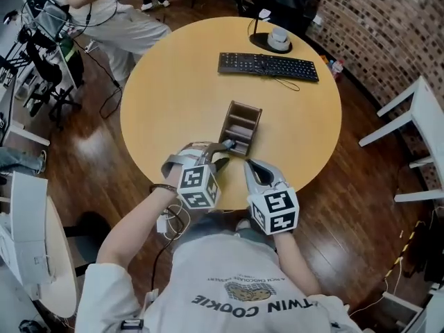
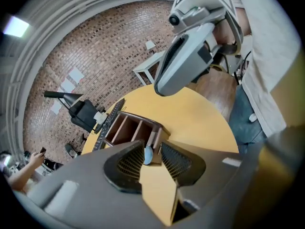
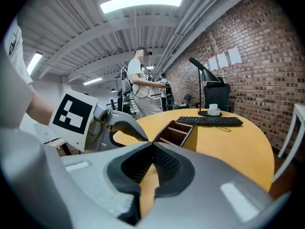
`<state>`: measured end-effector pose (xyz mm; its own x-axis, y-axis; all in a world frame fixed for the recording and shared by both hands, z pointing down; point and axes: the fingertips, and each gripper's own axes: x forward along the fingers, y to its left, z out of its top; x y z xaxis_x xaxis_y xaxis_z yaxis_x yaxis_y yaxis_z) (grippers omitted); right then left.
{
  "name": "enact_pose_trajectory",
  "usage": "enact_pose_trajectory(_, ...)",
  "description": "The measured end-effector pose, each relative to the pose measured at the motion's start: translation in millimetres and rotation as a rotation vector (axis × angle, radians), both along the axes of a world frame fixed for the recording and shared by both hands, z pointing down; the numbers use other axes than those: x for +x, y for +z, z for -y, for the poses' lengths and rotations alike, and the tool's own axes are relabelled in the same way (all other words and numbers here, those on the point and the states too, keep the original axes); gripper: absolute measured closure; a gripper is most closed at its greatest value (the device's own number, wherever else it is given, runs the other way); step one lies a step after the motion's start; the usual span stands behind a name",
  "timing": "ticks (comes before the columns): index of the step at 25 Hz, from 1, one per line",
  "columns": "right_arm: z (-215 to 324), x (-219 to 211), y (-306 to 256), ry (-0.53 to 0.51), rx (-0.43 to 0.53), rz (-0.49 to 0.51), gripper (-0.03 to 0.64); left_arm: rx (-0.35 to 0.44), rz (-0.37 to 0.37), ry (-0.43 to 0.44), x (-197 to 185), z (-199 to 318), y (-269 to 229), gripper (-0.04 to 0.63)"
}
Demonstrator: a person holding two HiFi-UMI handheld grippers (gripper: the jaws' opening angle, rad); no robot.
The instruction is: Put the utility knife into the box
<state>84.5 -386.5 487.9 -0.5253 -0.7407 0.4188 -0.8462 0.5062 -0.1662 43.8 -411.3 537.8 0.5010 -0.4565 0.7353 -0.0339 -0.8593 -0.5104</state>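
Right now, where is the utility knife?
In the left gripper view, the utility knife stands at the box's near end, between the left gripper's open jaws.

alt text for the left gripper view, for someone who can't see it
The left claw stands open in front of a brown divided box on a round yellow table; the pale blue utility knife sits in the box's nearest compartment, seen between the claw's tips.

Ceiling strip lights [image 3: 140, 3] give bright, even light; both gripper views bend strongly, with dark corners.
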Motion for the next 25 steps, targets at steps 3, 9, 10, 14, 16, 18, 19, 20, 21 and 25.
enact_pose_trajectory(3, -13, 0, -6, -0.025, 0.015, 0.0, 0.616, -0.005, -0.054, -0.035, 5, -18, -11, 0.499)
enact_pose_trajectory(9, -40, 2, -8, -0.089, 0.01, -0.004, 0.617, 0.0, -0.132, -0.12, 14, -49, -29, 0.519)
enact_pose_trajectory(10, -44, 1, -9, -0.097, 0.009, -0.004, 0.616, 0.003, -0.141, -0.127, 14, -54, -32, 0.529)
enact_pose_trajectory(14, -56, -4, -12, -0.114, 0.012, 0.001, 0.616, 0.001, -0.191, -0.166, 12, -72, -42, 0.552)
enact_pose_trajectory(16, -61, -10, -13, -0.126, 0.012, 0.003, 0.617, 0.001, -0.222, -0.2, 7, -78, -47, 0.555)
enact_pose_trajectory(18, -70, -17, -13, -0.133, 0.011, 0.004, 0.617, -0.004, -0.247, -0.225, 0, -88, -49, 0.566)
enact_pose_trajectory(19, -75, -21, -13, -0.136, 0.011, 0.003, 0.616, -0.007, -0.256, -0.235, -4, -93, -50, 0.566)
enact_pose_trajectory(20, -80, -24, -13, -0.138, 0.013, 0.002, 0.616, -0.008, -0.264, -0.243, -8, -98, -51, 0.568)
enact_pose_trajectory(21, -85, -28, -14, -0.139, 0.015, 0.0, 0.616, -0.008, -0.271, -0.251, -12, -103, -52, 0.571)
enact_pose_trajectory(25, -106, -41, -15, -0.132, 0.022, -0.004, 0.617, -0.008, -0.306, -0.262, -23, -125, -58, 0.577)
